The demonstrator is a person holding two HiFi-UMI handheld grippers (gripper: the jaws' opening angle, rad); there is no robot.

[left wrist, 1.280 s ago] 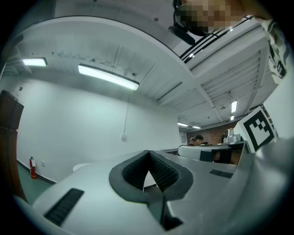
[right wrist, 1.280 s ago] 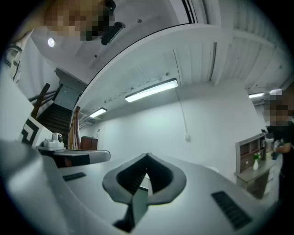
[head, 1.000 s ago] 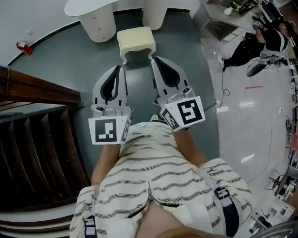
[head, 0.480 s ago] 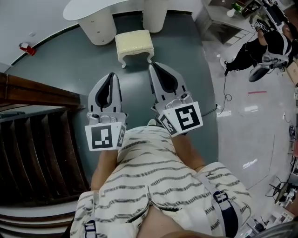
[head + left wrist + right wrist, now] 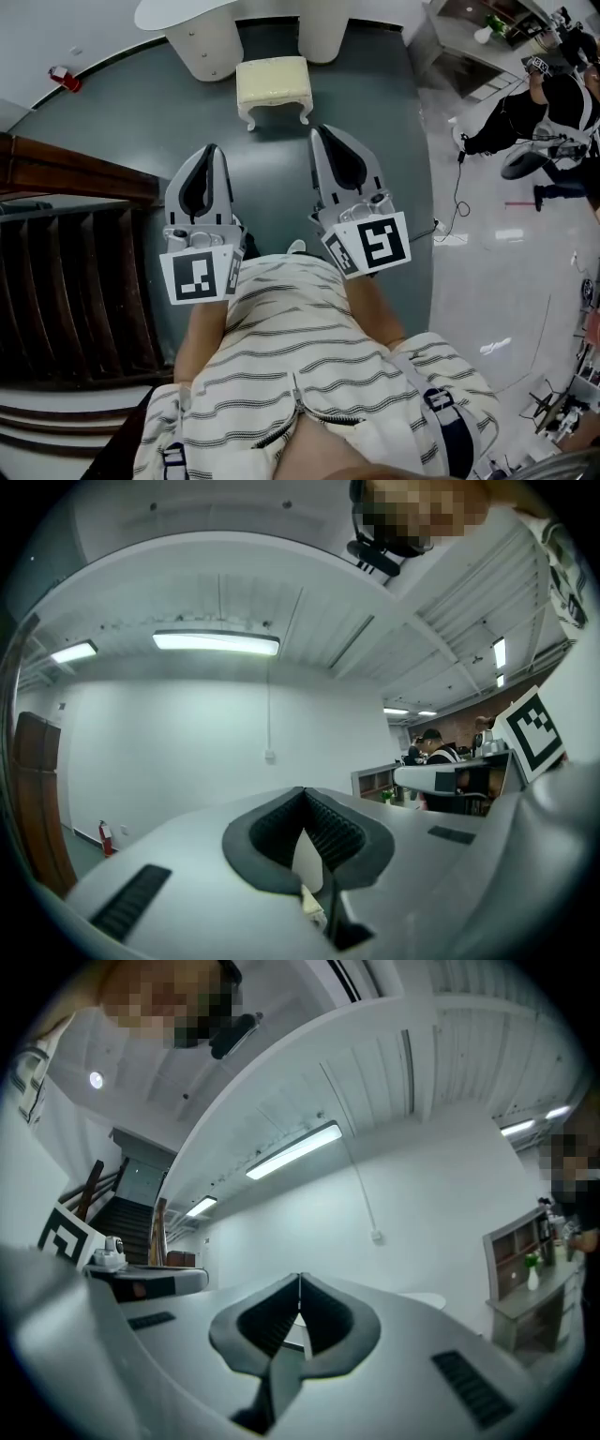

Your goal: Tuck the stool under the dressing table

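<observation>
— Checking: is the stool (image 5: 273, 86) sitting under the dressing table (image 5: 204, 47)?
— Only partly, I'm judging; it's standing ahead of both jaws, apart. Left gripper (image 5: 211, 150) and right gripper (image 5: 317, 133) are holding them pressed together, empty.

text: none legible | marker cubes (image 5: 199, 275) — black-white square patterns only, no letters

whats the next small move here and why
Probably bring both shut, empty grippers, the left gripper and the right gripper, forward to the near side of the stool. It stands out in front of the dressing table, facing the gap between its legs, and neither gripper touches it, so a push seems needed.
</observation>
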